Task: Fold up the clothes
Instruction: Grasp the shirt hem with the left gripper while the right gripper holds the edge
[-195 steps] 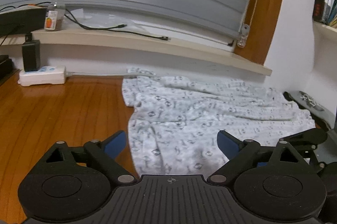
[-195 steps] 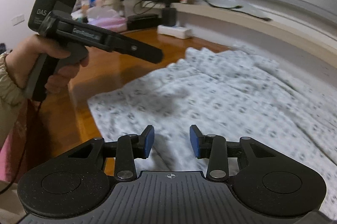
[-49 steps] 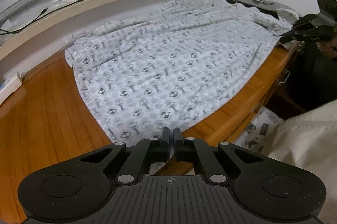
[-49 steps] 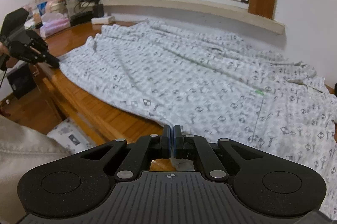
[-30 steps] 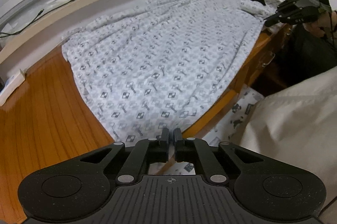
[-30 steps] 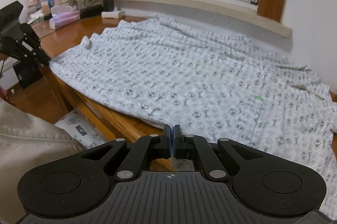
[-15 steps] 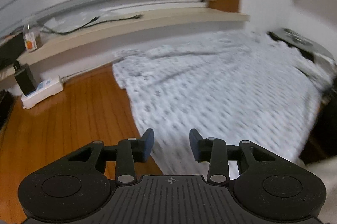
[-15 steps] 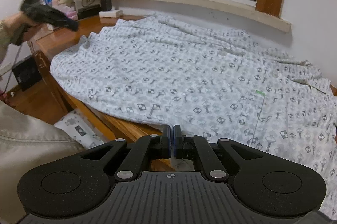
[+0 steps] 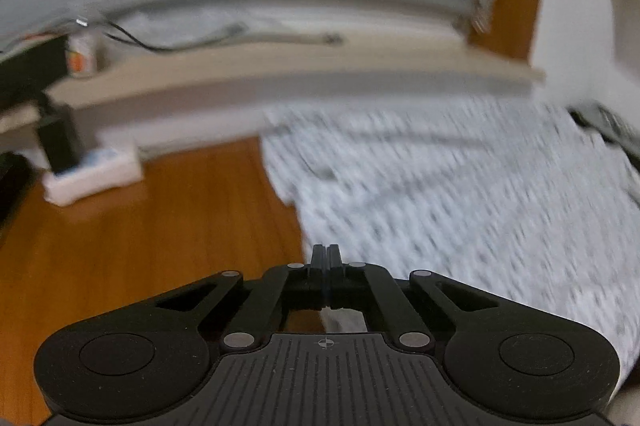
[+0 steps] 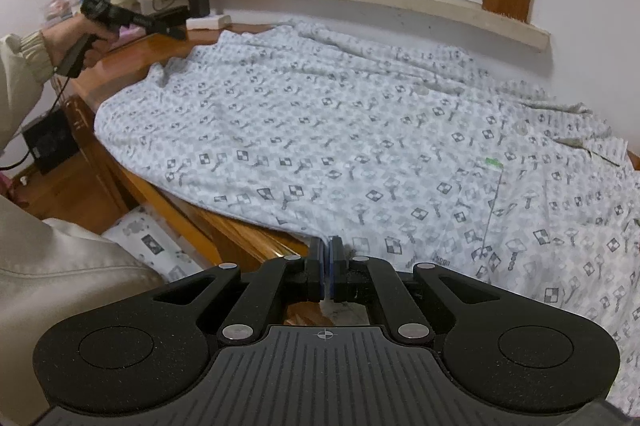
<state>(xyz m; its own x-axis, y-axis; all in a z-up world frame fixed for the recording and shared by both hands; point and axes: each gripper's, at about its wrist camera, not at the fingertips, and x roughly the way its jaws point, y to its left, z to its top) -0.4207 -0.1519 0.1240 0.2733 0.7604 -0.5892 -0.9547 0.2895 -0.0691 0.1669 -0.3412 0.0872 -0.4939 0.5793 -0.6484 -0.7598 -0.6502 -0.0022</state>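
A white shirt (image 10: 340, 129) with a grey check print lies spread over the wooden desk (image 10: 224, 226). My right gripper (image 10: 328, 258) is shut on its near hem at the desk's front edge, with cloth pinched between the blue pads. A hand holds my left gripper (image 10: 180, 33) in the air over the desk's left corner, clear of the cloth. In the blurred left wrist view the left gripper (image 9: 326, 254) is closing, its jaws come together with nothing between them. It sits above the shirt's (image 9: 460, 193) left edge.
A white power strip (image 9: 92, 173) with a black adapter lies at the back left of the desk. A bottle (image 9: 82, 55) and cables sit on the window sill. Under the desk lie a patterned cloth (image 10: 152, 246) and a black box (image 10: 50, 141). Beige clothing (image 10: 60, 286) fills the lower left.
The left gripper opened and let go of the shirt's front edge. It then swung left over the desk corner and shut again, empty. The right gripper kept still on the hem.
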